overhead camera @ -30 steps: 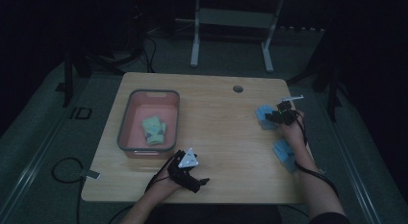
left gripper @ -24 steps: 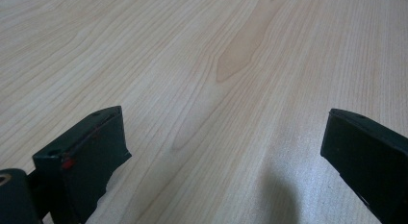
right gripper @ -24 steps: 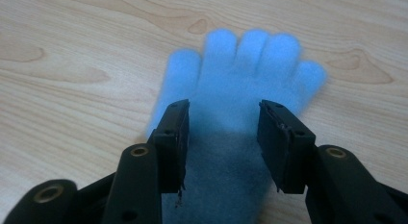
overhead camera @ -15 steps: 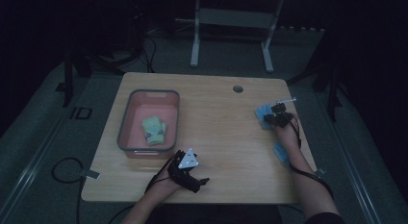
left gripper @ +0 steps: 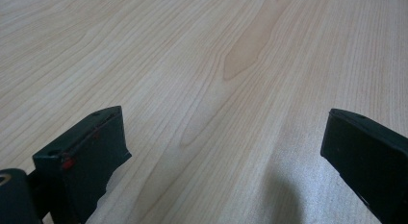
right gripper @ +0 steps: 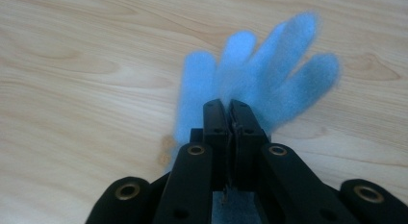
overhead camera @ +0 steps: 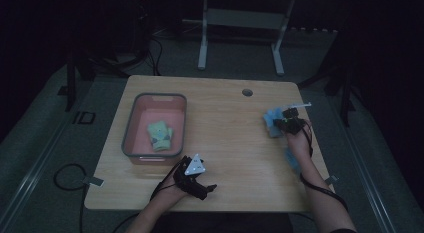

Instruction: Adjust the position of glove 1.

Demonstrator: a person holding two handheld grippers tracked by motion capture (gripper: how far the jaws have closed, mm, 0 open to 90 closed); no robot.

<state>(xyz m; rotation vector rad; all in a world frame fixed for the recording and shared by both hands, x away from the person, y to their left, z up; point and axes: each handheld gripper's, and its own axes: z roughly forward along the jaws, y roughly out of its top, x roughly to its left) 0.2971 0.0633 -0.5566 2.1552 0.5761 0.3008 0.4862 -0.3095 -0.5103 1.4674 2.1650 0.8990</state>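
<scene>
**Right gripper clamps blue glove at counter's far right**

The right gripper, held in the person's right hand, has its two black fingers pressed together on a fuzzy light-blue fabric glove. These fingers have just been closing, and the glove's cuff end sits pinched between them. In the right gripper view the glove's soft digits fan out beyond the fingertips, spread over the pale wood-grain counter; whether they touch its surface or hang just above it cannot be told. From the high view the glove shows as a blue patch at the gripper's tip, near the right edge of the counter and below a small dark round hole in the counter top.

A second light-blue piece of fabric lies on the counter just beside the right forearm, closer to the person.

The left gripper, topped by a grey three-cornered plate, rests low at the counter's near edge in the person's left hand. Its fingers stand wide apart with bare wood between them, gripping nothing.

A pink rectangular plastic bin with a grey rim stands on the left half of the counter, just beyond the left gripper and well apart from the blue glove. Inside it lies a crumpled pale green fabric item.
</scene>
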